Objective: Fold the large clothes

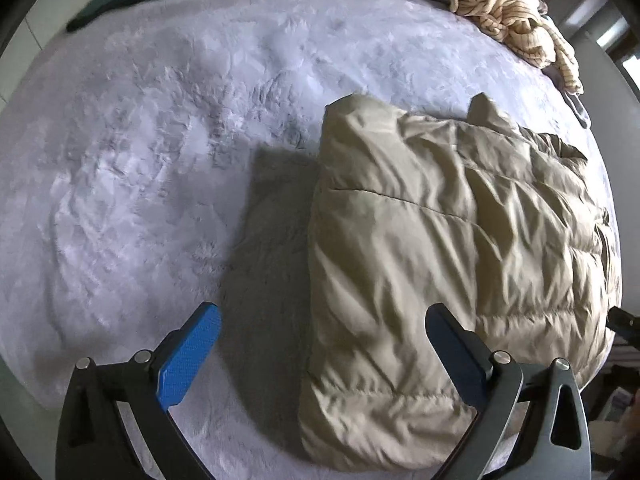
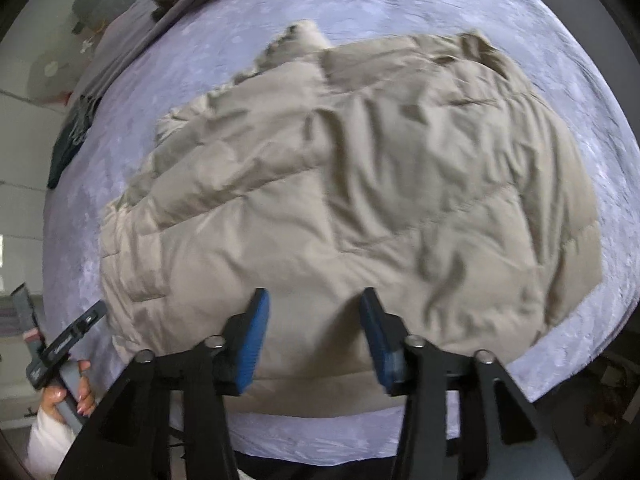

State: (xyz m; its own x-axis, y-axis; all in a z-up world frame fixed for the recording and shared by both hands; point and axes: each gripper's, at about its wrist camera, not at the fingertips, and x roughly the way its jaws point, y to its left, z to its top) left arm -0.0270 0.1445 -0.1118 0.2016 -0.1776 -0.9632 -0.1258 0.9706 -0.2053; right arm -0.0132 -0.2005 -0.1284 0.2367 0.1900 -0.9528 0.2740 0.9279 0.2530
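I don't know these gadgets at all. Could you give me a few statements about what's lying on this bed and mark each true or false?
1. A beige puffer jacket lies on a pale fluffy blanket. True.
2. The left hand-held gripper is clamped on the jacket. False: its jaws stand wide open, gripping nothing.
3. A striped cream garment is bunched at the far edge. True.
4. The jacket is bright red. False: it is beige.
5. The right hand-held gripper holds a folded towel. False: nothing is between its jaws.
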